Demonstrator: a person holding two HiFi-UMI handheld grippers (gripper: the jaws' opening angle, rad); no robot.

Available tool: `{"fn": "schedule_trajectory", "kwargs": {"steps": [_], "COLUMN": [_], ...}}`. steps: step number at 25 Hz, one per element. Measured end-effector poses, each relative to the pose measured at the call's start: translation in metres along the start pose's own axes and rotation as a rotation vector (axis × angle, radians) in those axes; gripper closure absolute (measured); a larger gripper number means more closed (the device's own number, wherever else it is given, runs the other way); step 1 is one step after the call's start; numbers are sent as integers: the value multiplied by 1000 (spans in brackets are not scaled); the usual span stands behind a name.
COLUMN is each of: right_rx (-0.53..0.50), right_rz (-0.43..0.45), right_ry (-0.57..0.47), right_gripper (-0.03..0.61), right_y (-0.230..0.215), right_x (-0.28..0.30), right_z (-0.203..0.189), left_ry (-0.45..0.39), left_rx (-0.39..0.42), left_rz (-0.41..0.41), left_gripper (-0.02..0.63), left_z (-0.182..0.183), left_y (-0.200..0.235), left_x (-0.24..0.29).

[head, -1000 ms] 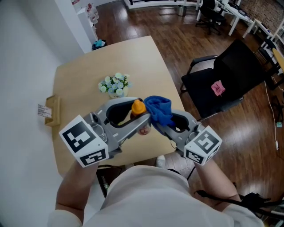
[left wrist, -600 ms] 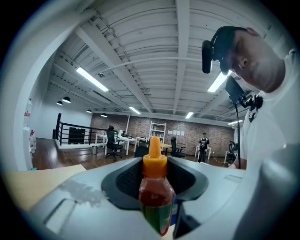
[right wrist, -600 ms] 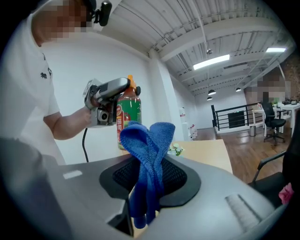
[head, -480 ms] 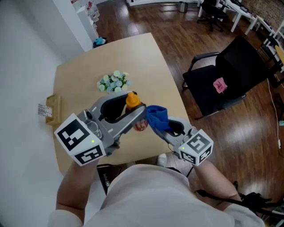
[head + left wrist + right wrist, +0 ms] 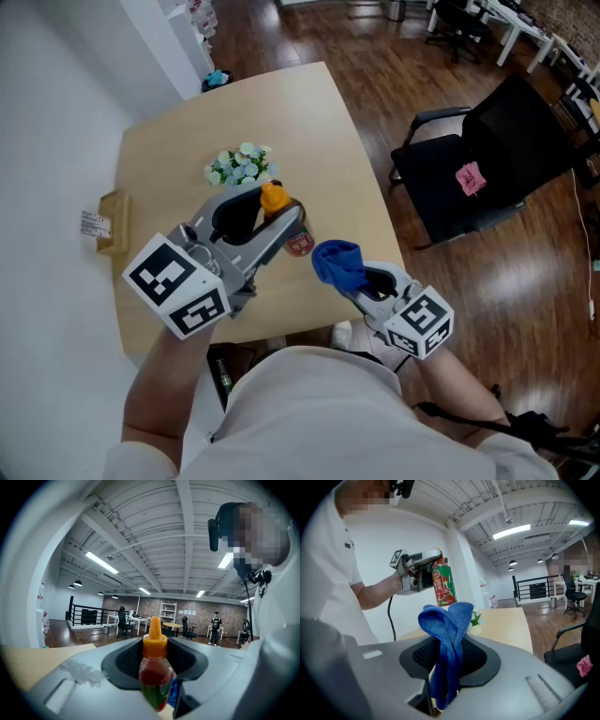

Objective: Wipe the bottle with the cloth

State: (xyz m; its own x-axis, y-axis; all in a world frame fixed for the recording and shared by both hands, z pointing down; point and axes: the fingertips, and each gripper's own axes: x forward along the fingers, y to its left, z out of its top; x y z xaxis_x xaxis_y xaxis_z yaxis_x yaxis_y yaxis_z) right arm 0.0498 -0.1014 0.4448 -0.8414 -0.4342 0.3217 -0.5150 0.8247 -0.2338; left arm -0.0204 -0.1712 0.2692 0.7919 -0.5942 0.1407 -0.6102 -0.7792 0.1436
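Left gripper view — bottle (image 5: 153, 679) tight inside the left claw (image 5: 155, 656)

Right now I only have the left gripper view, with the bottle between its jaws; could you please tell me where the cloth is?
Observer: The blue cloth is clamped in the right gripper.
Operator: Thank you. Is it touching the bottle?
Observer: No. In the head view there is a gap, with the cloth to the lower right of the bottle.
Operator: And what lies under the bottle?
Observer: The left gripper holds it up off the table, near a small bunch of flowers.
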Motion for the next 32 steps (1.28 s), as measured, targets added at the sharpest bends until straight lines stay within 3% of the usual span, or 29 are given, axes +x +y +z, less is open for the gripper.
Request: {"fn": "schedule_trajectory", "kwargs": {"steps": [10, 14, 25, 32], "right_rx": [49, 73, 99, 116], "right_rz": [-38, -59, -106, -128], "right_ry": [15, 32, 96, 123], "right_gripper": [462, 462, 462, 462], "right_y": [-17, -24, -30, -35], "right_x": [-43, -58, -94, -108], "right_z": [-15, -24, -45, -54], "left_ry": [64, 90, 185, 196], "left_rx": [29, -3, -4, -12], "left_rz": [179, 242, 367, 418], "left_gripper": [453, 453, 453, 453], "left_z": [-72, -112, -216, -255], "left_y": [41, 61, 101, 116], "left_x": [21, 31, 63, 71]}}
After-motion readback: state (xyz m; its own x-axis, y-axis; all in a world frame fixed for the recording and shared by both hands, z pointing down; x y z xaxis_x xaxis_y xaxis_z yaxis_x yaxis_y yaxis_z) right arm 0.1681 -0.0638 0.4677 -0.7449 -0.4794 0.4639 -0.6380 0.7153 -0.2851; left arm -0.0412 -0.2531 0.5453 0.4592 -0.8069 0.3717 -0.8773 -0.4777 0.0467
